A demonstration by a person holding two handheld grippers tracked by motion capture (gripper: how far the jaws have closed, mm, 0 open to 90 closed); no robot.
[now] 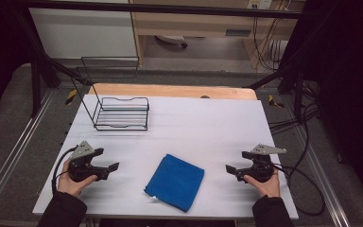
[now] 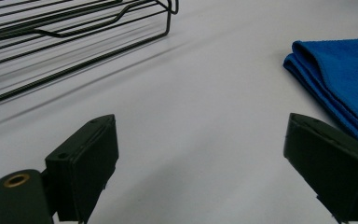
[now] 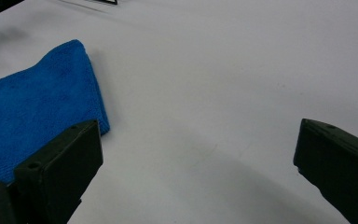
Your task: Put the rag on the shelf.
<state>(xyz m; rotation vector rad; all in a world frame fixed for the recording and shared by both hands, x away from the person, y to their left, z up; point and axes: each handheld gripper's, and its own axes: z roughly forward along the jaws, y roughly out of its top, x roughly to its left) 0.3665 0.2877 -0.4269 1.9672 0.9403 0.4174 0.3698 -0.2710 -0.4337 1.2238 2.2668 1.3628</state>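
A person's two hands rest low on a white table (image 1: 217, 127), each holding a black gripper aimed inward. The left gripper (image 1: 115, 166) and right gripper (image 1: 228, 168) both have their jaws spread wide, holding nothing. A folded blue cloth (image 1: 176, 181) lies flat between them. A black wire rack (image 1: 121, 113) stands farther back, left.

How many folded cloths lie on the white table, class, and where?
1. A folded blue cloth lies flat near the front edge of the table, midway between the two grippers and apart from the wire rack at the far left. Nothing seems hidden.
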